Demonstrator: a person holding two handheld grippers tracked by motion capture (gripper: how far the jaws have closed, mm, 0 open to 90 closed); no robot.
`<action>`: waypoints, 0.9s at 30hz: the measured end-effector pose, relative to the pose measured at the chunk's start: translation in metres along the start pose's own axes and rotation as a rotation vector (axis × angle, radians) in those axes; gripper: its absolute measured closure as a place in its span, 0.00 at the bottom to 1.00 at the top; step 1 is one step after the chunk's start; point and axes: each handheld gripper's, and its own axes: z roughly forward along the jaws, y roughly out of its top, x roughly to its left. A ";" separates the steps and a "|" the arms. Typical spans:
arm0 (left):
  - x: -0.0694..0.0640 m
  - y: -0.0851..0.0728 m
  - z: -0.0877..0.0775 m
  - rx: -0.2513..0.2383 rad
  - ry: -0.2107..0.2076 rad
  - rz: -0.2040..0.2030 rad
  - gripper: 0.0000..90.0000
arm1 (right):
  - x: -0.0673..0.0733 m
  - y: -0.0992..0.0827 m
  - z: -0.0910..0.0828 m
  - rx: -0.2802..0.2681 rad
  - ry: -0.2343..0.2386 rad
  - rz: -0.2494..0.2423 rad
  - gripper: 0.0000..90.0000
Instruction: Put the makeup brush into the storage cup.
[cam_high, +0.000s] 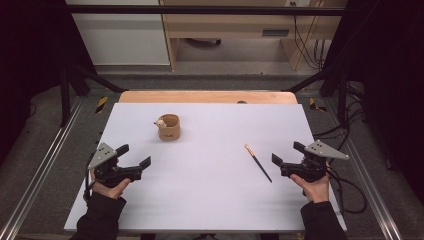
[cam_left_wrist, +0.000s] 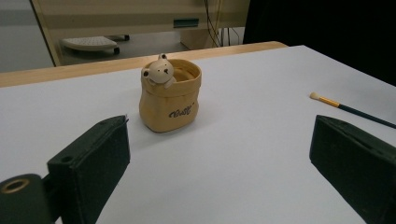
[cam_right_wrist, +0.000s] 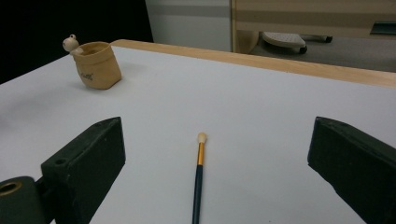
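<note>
A tan sack-shaped pot with a small bear figure on its rim stands upright on the far left of the white mat. A thin dark-handled brush with a pale tip lies flat to the right of centre. At the mat's left side, a hand holds my left gripper open and empty; in the left gripper view it faces the pot, well short of it. My right gripper is open just right of the brush. In the right gripper view the brush lies between its spread jaws, untouched.
A wooden table edge shows beyond the mat. Black frame struts stand at both sides, with cables on the floor at the right. Cabinets and a desk sit behind the table.
</note>
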 end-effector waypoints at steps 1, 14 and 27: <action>0.000 0.000 0.000 0.002 -0.001 0.002 0.05 | 0.000 0.000 0.000 0.002 0.001 0.004 0.05; -0.005 -0.003 0.002 0.011 -0.012 0.009 0.05 | 0.006 0.004 0.004 0.022 0.000 -0.027 0.06; -0.008 -0.004 0.006 0.022 -0.019 0.015 0.05 | 0.022 0.022 0.020 0.091 0.026 -0.057 0.09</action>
